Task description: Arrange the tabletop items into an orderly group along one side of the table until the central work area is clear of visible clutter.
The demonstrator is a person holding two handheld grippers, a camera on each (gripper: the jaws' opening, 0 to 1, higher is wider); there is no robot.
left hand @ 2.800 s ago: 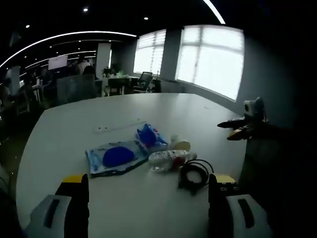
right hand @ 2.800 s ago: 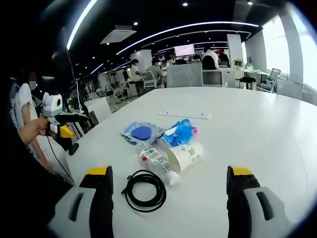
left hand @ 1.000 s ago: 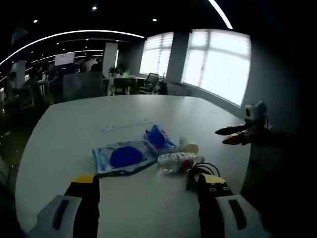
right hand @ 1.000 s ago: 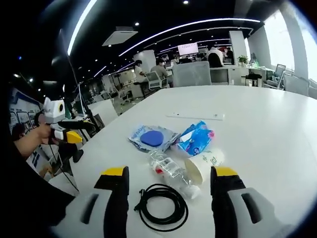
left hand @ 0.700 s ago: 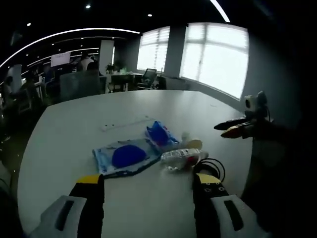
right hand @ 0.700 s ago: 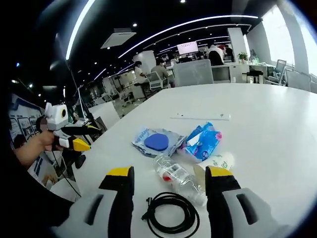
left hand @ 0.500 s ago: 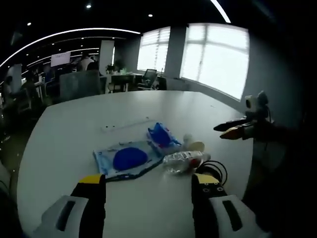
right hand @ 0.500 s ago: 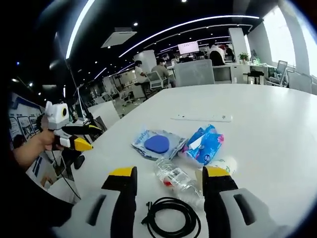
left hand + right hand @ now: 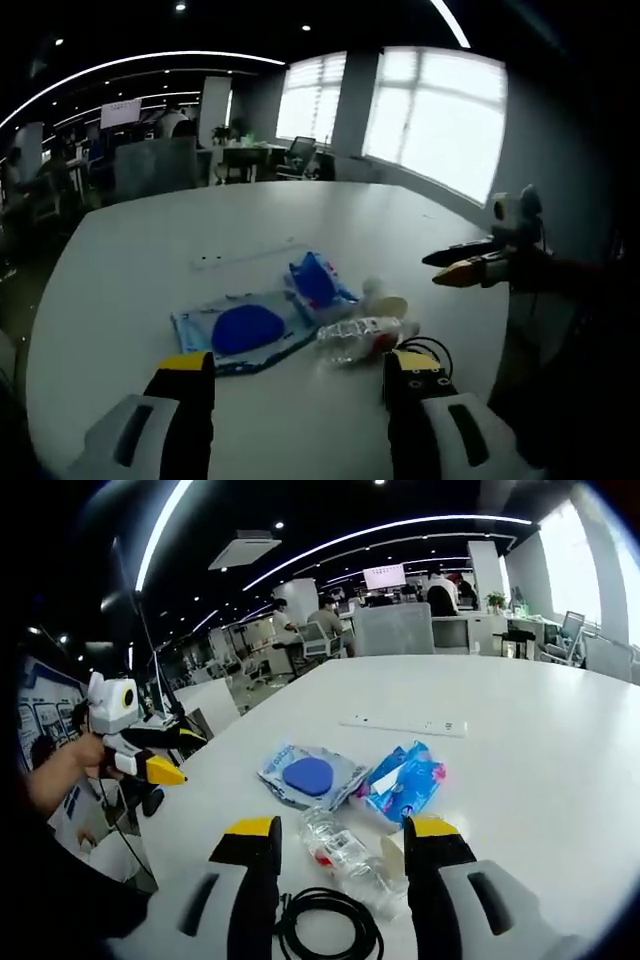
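So here's where we're at: nothing really looks tidied yet, as far as we can judge. The clutter sits in a loose bunch on the white desk (image 9: 560, 770), near the edge closest to us rather than lined up along a side. There's a flat packet with a blue disc (image 9: 308, 776), a crumpled blue wrapper (image 9: 405, 778) just beside it, a clear plastic bottle (image 9: 345, 858) lying on its side, a paper cup (image 9: 384, 301) tipped over next to the bottle, and a black coiled cable (image 9: 322, 928) nearest us. A white power strip (image 9: 404, 724) lies apart, further out on the desk.

Our right hand-held gripper (image 9: 337, 842) has its jaws apart and empty, hovering over the bottle and cable. Our left hand-held gripper (image 9: 298, 366) is also spread with nothing between the jaws, aimed at the same pile from the other side.

So pretty much everything is left: we'd guess each piece still needs picking up and lining along one edge.
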